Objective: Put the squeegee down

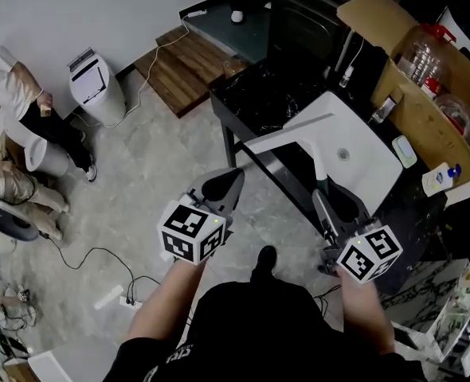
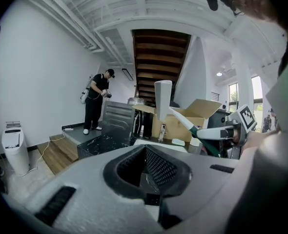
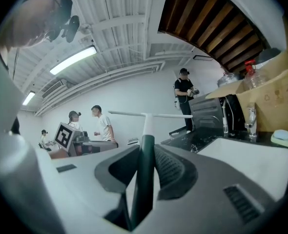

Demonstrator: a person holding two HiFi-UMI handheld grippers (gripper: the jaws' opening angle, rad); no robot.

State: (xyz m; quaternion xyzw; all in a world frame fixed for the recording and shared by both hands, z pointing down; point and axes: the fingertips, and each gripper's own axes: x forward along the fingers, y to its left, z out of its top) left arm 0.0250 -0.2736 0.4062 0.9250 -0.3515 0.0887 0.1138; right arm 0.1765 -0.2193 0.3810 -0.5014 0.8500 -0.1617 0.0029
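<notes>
While both claws sit low in the head view, my right claw (image 3: 145,149) is clenched on the dark green handle of the squeegee (image 1: 299,138); my left claw (image 2: 145,147) looks closed on nothing, I think. Farther up, mid-frame, its white blade hangs across the black tabletop's (image 1: 255,106) near edge, beside the white basin (image 1: 370,165).

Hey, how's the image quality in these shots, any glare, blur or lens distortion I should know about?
Head view: evenly lit and sharp, the white sink bright but not blown out. Left gripper view: heavy fisheye, dark corners, windows washed out. Right gripper view: same fisheye, ceiling light glaring, squeegee handle soft up close.
</notes>
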